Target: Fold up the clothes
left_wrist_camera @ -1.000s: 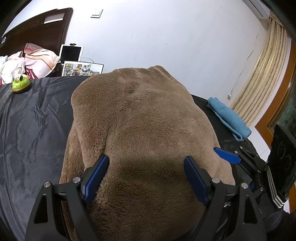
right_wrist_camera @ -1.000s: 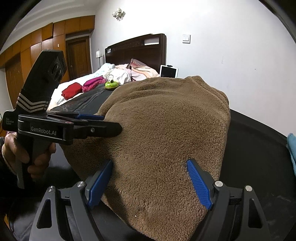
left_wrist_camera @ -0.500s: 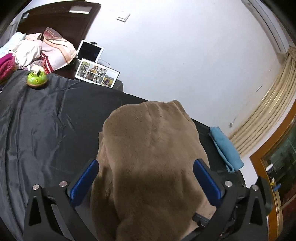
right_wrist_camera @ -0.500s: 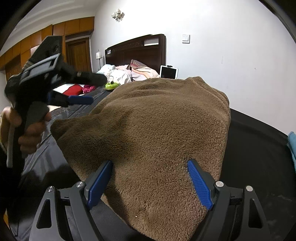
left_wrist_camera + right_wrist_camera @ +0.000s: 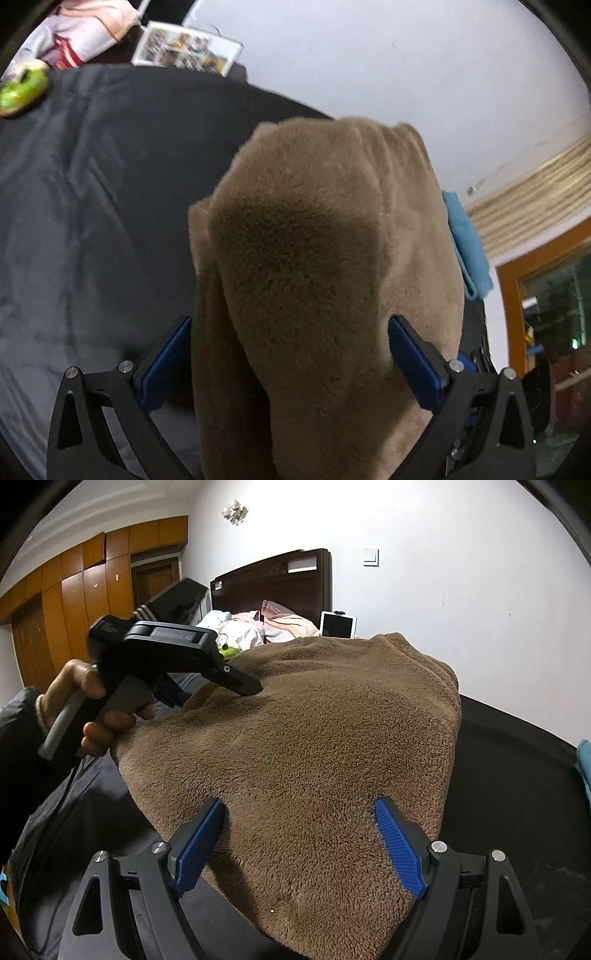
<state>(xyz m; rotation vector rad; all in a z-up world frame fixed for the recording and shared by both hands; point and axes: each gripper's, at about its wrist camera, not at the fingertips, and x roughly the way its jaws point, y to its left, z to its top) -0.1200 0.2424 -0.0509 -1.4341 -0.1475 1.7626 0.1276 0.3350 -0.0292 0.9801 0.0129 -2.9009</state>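
Note:
A brown fleece garment (image 5: 332, 240) lies bunched on the black sheet (image 5: 92, 221). It fills the lower middle of both wrist views. My left gripper (image 5: 290, 321) is open wide, with the garment running between its blue pads, which do not squeeze it. In the right wrist view a hand holds that left gripper (image 5: 221, 698) at the garment's (image 5: 314, 738) left edge, its upper finger lying over the fleece. My right gripper (image 5: 299, 805) stands open over the near end of the garment, the fabric spreading under and past both pads.
A folded blue towel (image 5: 467, 240) lies at the right edge of the sheet. A green toy (image 5: 22, 90) and a photo frame (image 5: 188, 51) sit at the far side. Piled clothes (image 5: 258, 627) and a tablet (image 5: 338, 626) lie by the dark headboard.
The left gripper's jaws widened, and it lifted off the garment's side and swung over its left edge, tilting downward. The right gripper and the garment's near end stayed where they were.

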